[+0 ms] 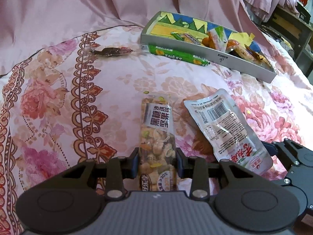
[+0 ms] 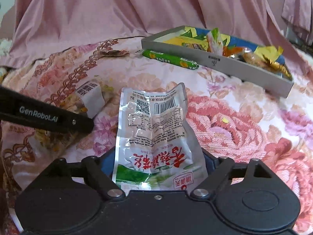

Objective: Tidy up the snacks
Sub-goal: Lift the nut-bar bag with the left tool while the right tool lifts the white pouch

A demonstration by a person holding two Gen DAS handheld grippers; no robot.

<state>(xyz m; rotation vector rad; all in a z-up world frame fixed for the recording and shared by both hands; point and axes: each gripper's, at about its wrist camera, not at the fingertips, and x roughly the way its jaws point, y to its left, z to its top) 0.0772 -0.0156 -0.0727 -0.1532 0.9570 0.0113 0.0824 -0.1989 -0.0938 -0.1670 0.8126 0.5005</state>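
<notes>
Cloth (image 1: 121, 82) bare before tray (image 1: 187, 49).

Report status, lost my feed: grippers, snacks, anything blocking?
Left gripper shut on nut bar. Right gripper astride silver pouch, grip unclear. Green stick lies before tray.

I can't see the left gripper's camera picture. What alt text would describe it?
The left gripper is shut on a clear nut snack bar over a pink floral bedspread. Beside it lies a silver pouch; farther back a green snack stick lies against a grey tray holding wrapped snacks.
</notes>
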